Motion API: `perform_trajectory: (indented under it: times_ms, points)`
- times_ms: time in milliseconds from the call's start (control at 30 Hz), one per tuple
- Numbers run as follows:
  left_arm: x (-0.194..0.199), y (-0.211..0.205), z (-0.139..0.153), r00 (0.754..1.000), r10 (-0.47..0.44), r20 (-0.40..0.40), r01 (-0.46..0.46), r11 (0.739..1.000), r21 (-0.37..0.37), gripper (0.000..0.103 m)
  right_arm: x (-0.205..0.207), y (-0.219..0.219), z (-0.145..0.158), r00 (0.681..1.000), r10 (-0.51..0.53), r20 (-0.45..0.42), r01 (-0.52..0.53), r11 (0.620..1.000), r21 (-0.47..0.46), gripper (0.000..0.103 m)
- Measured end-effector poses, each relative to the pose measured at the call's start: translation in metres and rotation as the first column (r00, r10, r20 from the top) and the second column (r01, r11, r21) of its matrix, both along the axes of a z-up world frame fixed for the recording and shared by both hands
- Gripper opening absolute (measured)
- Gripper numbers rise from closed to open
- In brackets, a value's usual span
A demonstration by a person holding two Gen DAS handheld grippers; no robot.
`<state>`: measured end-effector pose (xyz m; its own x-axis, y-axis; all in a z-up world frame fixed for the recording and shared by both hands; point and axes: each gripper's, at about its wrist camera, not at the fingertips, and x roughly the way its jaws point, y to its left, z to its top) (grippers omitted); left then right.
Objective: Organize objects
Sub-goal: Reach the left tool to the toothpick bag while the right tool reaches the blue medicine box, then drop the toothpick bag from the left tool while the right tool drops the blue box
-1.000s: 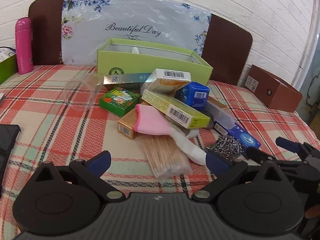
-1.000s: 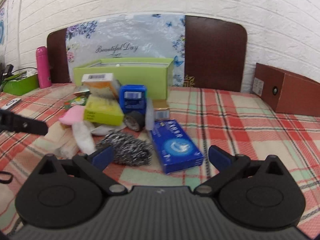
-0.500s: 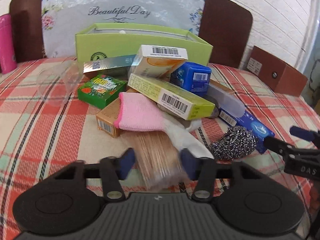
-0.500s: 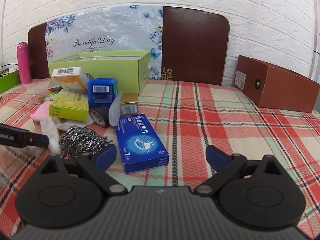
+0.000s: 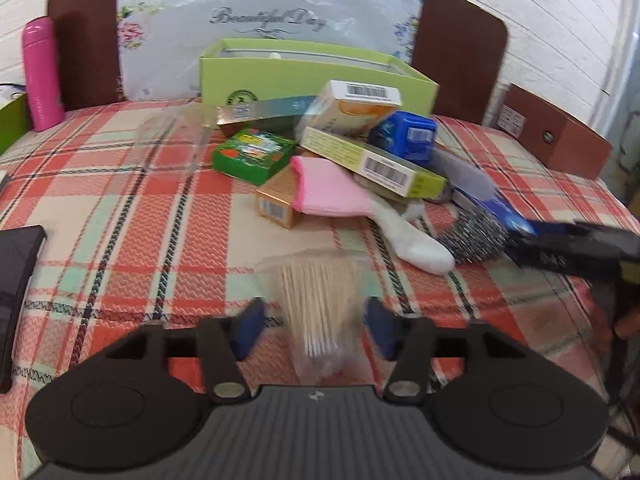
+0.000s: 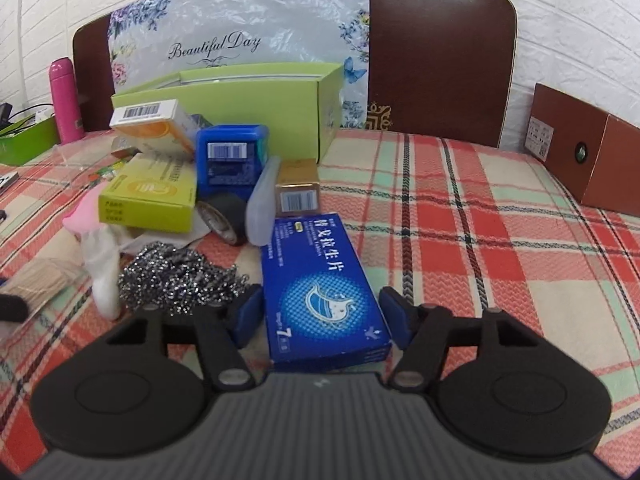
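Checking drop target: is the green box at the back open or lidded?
Open. The green box shows no lid in either wrist view; its rim and inner walls are visible from above. What it holds cannot be told.

Tablecloth (image 6: 460, 240): red, cream, mint plaid. Open box (image 6: 256, 96): lime green. Flat carton (image 6: 324, 292): blue, white emblem. Bottle (image 5: 40, 76), upper left: pink. Scourer (image 6: 176, 276): silver. Swab sticks (image 5: 316, 304): pale tan, blurred, perhaps white-tipped.
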<state>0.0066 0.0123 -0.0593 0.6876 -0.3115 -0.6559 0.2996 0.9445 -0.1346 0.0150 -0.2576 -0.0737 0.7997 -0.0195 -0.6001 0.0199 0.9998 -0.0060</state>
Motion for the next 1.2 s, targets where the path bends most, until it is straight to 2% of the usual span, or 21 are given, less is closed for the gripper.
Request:
perform_trajectory:
  times_ms: [100, 200, 567, 600, 733, 833, 967, 1200]
  points:
    - [0.007, -0.006, -0.001, 1.0, -0.023, -0.01, 0.023, 1.0, -0.004, 0.068, -0.013, -0.002, 0.001, 0.999, -0.027, -0.016, 0.027, 1.0, 0.0, 0.06]
    - [0.005, -0.013, -0.002, 0.998, -0.063, 0.002, 0.063, 0.998, 0.028, 0.056, -0.026, -0.007, 0.003, 0.999, -0.045, -0.028, 0.045, 0.999, 0.017, 0.06]
    - [0.003, -0.012, -0.003, 0.999, -0.043, 0.006, 0.043, 0.998, 0.045, 0.057, -0.015, -0.002, 0.001, 0.999, -0.027, -0.022, 0.026, 0.999, -0.024, 0.062]
    - [0.004, -0.013, -0.003, 0.999, -0.045, 0.009, 0.045, 0.998, 0.051, 0.055, -0.015, -0.002, 0.001, 1.0, -0.022, -0.021, 0.021, 1.0, -0.019, 0.058]
    - [0.004, -0.013, -0.002, 0.998, -0.059, 0.015, 0.058, 0.997, 0.058, 0.034, -0.021, -0.005, 0.003, 0.999, -0.039, -0.026, 0.038, 0.999, -0.012, 0.057]
    - [0.006, -0.008, 0.001, 0.999, -0.043, 0.005, 0.043, 0.999, 0.027, 0.029, -0.026, -0.008, 0.008, 0.998, -0.057, -0.025, 0.057, 0.998, -0.005, 0.057]
    - [0.008, 0.0, 0.013, 0.998, -0.034, 0.044, 0.033, 0.999, 0.025, 0.029, -0.032, -0.014, 0.021, 0.998, -0.07, 0.002, 0.07, 0.998, 0.005, 0.056]
    - [0.025, 0.019, 0.067, 0.985, -0.031, 0.172, 0.041, 0.998, -0.056, 0.028, -0.028, -0.021, 0.064, 0.99, -0.059, 0.129, 0.055, 0.998, 0.041, 0.056]
